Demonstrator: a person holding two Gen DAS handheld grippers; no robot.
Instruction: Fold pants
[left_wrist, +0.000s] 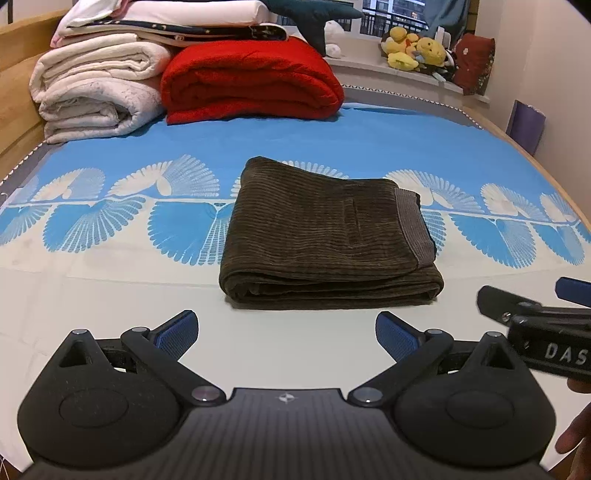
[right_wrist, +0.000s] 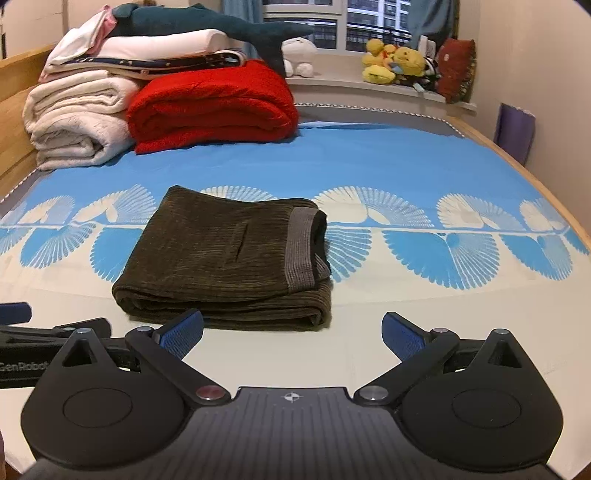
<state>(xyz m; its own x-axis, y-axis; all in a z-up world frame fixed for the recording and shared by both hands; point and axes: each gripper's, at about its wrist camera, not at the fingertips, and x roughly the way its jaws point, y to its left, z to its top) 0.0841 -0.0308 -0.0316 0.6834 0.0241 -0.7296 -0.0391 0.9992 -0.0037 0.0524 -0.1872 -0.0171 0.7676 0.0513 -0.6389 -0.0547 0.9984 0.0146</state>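
The dark brown corduroy pants (left_wrist: 325, 236) lie folded in a flat stack on the bed, grey waistband on the right side; they also show in the right wrist view (right_wrist: 225, 258). My left gripper (left_wrist: 286, 334) is open and empty, a little in front of the pants' near edge. My right gripper (right_wrist: 291, 334) is open and empty, in front of the pants' right corner. The right gripper also shows at the right edge of the left wrist view (left_wrist: 535, 325). The left gripper shows at the left edge of the right wrist view (right_wrist: 44, 339).
The bed sheet (left_wrist: 110, 295) is blue and white with a fan pattern. A red blanket (left_wrist: 251, 81) and white folded blankets (left_wrist: 96, 92) are stacked at the far left. Plush toys (left_wrist: 413, 50) sit on the window sill. A wooden bed frame (left_wrist: 14, 85) runs along the left.
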